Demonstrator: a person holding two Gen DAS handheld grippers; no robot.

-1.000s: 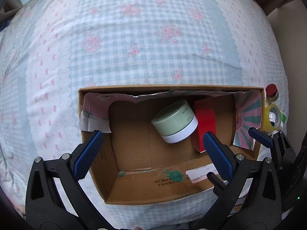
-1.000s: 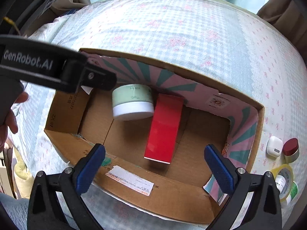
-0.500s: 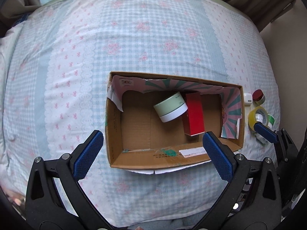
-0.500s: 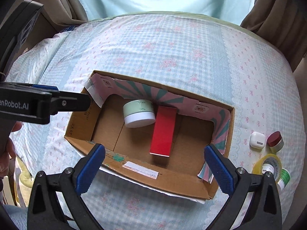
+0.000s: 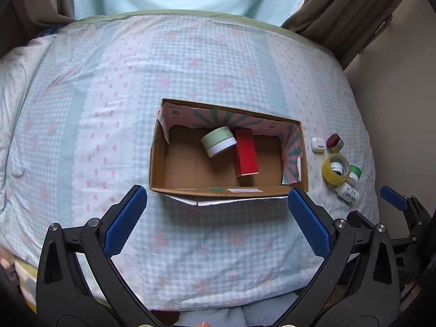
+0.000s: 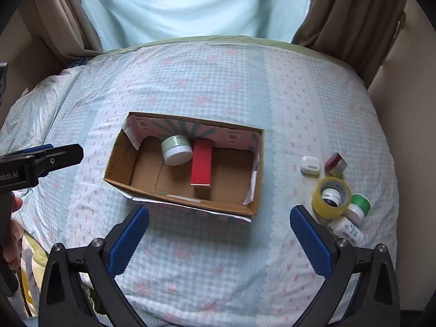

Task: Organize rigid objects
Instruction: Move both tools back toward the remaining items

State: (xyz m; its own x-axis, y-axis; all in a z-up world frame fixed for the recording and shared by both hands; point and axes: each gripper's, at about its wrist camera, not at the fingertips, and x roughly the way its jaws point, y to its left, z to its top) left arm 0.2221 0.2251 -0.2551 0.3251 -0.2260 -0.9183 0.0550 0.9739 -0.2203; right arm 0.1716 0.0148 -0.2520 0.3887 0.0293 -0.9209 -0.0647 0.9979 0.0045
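Cardboard box (image 5: 160,163) on bed (image 5: 109,109), green jar (image 5: 218,144) beside red box (image 5: 246,155) inside, left gripper (image 5: 215,212) and right gripper (image 6: 218,231) jaws held apart, nothing gripped.

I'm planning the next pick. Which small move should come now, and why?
Probably swing the open right gripper rightward over the white earbud case. The cardboard box holds only the green jar and red box, and the case lies clear of the cluster.
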